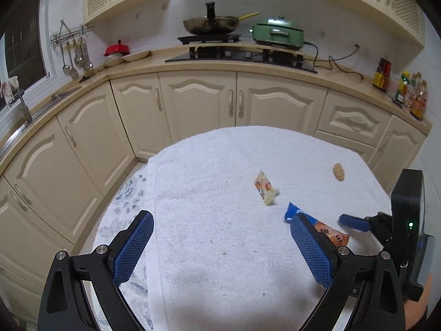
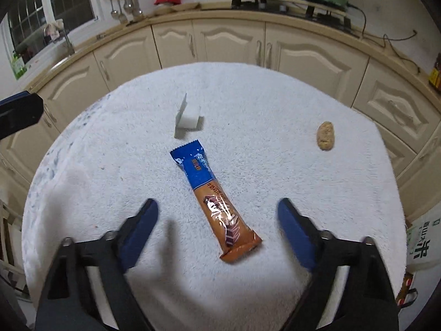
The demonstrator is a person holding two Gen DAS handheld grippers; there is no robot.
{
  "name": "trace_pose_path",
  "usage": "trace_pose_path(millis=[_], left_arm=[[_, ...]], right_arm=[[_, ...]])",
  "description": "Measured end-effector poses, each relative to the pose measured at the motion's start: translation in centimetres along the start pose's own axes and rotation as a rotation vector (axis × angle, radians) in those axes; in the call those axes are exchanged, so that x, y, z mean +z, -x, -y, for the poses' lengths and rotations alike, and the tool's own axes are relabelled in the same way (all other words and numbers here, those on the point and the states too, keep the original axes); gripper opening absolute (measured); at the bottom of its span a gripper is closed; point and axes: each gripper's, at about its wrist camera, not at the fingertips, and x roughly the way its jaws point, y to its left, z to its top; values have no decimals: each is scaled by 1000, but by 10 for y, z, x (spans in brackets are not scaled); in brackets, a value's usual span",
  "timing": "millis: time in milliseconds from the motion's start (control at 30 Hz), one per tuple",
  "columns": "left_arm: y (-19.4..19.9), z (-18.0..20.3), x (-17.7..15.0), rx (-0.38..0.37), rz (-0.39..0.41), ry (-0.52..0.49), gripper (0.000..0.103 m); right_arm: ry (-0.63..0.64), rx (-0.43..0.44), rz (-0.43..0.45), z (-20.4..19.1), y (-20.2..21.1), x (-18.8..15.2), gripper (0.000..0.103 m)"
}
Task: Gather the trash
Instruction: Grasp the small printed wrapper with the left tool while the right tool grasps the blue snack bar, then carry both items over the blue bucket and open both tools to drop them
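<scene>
Tabletop: round, draped in a white towel. On it: one blue-and-orange snack wrapper, flat, near centre; one small torn packet, beyond it; one tan biscuit-like piece, far right, well apart.

Right hand-held gripper: released, jaws apart either side of the wrapper's near half, pads not pressing.

Left hand-held gripper: released, wide, nothing between the jaws, over bare towel left of the wrapper.

Room: kitchen; cream cabinets, curved worktop, hob with pan, green cooker, hanging utensils, sauce bottles.
</scene>
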Motion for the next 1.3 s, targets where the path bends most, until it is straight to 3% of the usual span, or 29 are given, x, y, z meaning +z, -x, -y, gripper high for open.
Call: trace_pose_path(millis=[33,100,133,167,200,267,500,767,833,867,900,1100,1300], left_arm=[[-9,2,10,-8,-9,-1,98],[-19,5,16,-17,-23,-5,98],[-25,6,20,-19,-31,-8,98],[-31,8,23,-23,-37,-12,98],[-37,11,25,-34,-45,-17,98],[-59,19,40,-42,-64,-29,98],[-133,46,72,-48,-114,-53,93],[-211,60,94,-22,-201,-57,51],[-216,61,98,-27,-186,-52,45],[-218,63,99,-35,-190,-60,29],[-219,63,102,-53,-190,-69,24],[-201,56,92,-104,-174,-73,20],[-151,52,81,-165,-119,-88,19]], right_arm=[[1,0,-9,1,-3,-1,58],[18,-17,-2,1,-3,-2,50],[19,-19,1,4,-2,-2,39],[16,-10,7,6,0,-1,22],[3,-15,15,13,3,-3,20],[-31,-62,35,26,8,-6,19],[-119,-41,50,55,10,-8,19],[-133,-16,62,54,9,-9,20],[-140,-7,64,55,9,-9,20],[-142,-5,65,55,9,-9,20],[-143,-5,65,54,9,-9,20],[-158,21,79,57,14,-14,19],[-185,76,105,51,30,-27,19]])
